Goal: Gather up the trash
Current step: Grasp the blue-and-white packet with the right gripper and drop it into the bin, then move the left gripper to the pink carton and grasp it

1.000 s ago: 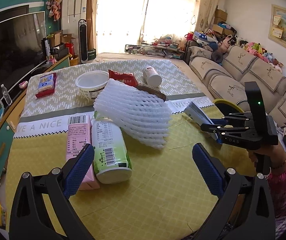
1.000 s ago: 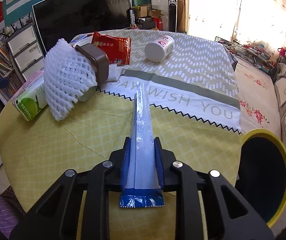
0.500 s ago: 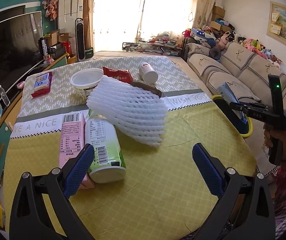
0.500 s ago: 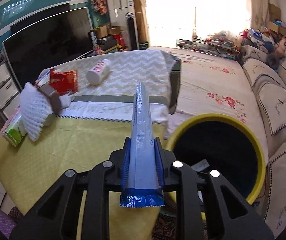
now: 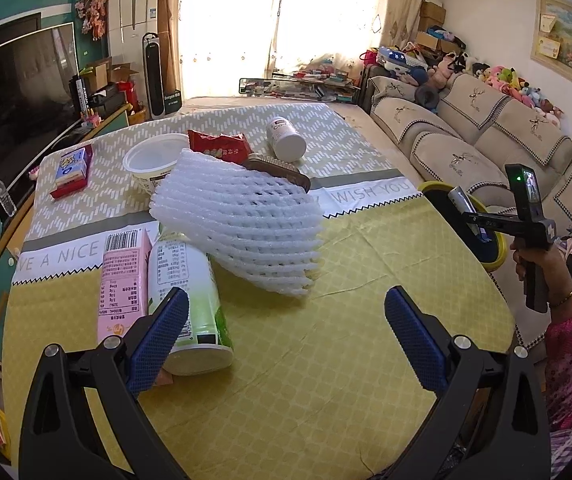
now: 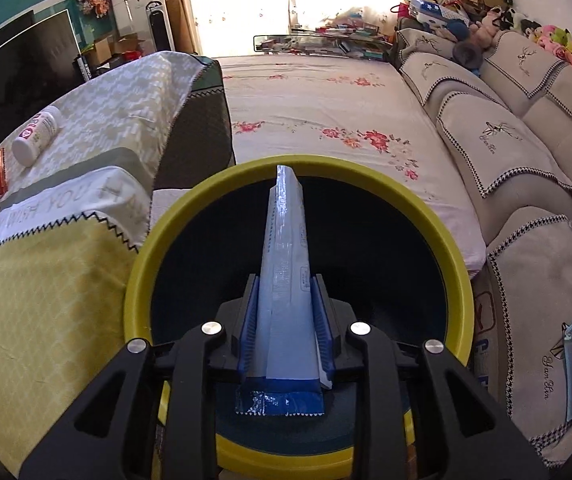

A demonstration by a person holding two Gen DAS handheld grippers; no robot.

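While the right tongs (image 6: pixel 286 320) hang over the yellow bin (image 6: pixel 451 256) beside the desk (image 5: pixel 325 360), a long blue-white wrapper (image 6: pixel 286 264) stands between the pads, its far tip pointing at the bin's far rim, its blue sealed end this side of the jaws. Jaws have just been opening a little; wrapper sits between them and looks barely pinched, a thin gap showing on the right pad, so grip reads as letting go, wrapper not yet fallen. Step in hand: drop-off of this one piece

Left tongs (image 5: pixel 286 340) wide open, empty, hovering low over the desk near the green cup (image 5: pixel 190 300), lying on its side just beside the pink carton (image 5: pixel 120 280). White foam net (image 5: pixel 242 232) leans on the cup and on a brown piece behind. Further back: white tub (image 5: pixel 154 158), red packet (image 5: pixel 218 146), white bottle (image 5: pixel 286 140), small box (image 5: pixel 70 166)

Next move, as I judge it: open the right jaws fully so the wrapper slides into the bin, then back to the desk. Plenty of trash left; task is early to midway. Risk: wrapper sticking to a pad
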